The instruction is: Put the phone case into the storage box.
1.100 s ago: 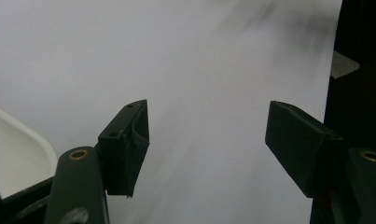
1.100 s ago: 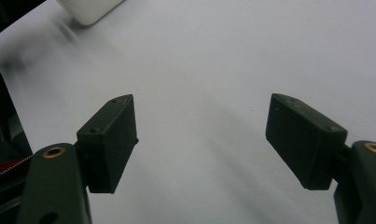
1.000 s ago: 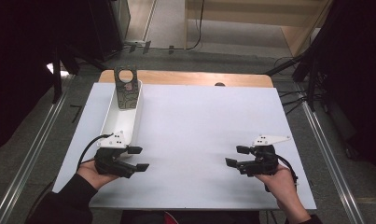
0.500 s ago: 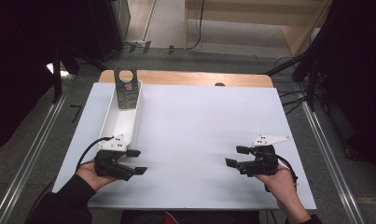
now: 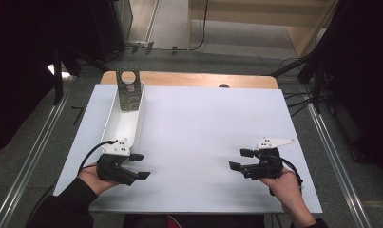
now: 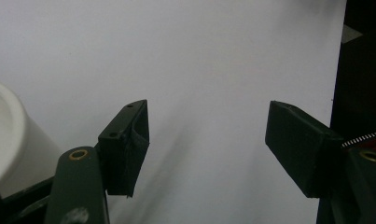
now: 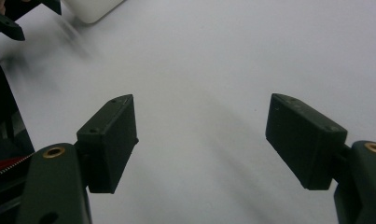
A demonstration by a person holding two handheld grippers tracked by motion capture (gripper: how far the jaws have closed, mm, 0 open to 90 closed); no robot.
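Left hand-held gripper (image 5: 140, 166), black, two-jawed, gripped in the person's left hand (image 5: 91, 178) at the near left of the bench (image 5: 208, 123), a flat white-topped surface with a wooden strip along its far edge. Jaws spread wide, nothing between them, only bare white bench surface beyond in the left gripper view (image 6: 206, 140). Pointed toward the middle of the bench, black cable looping out from its back.

Right hand-held gripper (image 5: 240, 159), same black make with a white three-cornered plate on top, gripped in the person's right hand (image 5: 284, 185) at the near right, well apart from the left one. Jaws likewise apart and empty, seen over plain white surface in the right gripper view (image 7: 202, 140). Aimed leftward, toward the other gripper.

Long white rectangular plastic tray (image 5: 124, 124), lying lengthwise along the left side of the bench, near end just beside the left hand-held gripper, its rounded white corner showing at the left edge of the left gripper view (image 6: 8, 135). Dark patterned flat piece with a round hole near its top (image 5: 129, 92), standing upright and slightly leaning in the far end of the tray. Untouched by either gripper.
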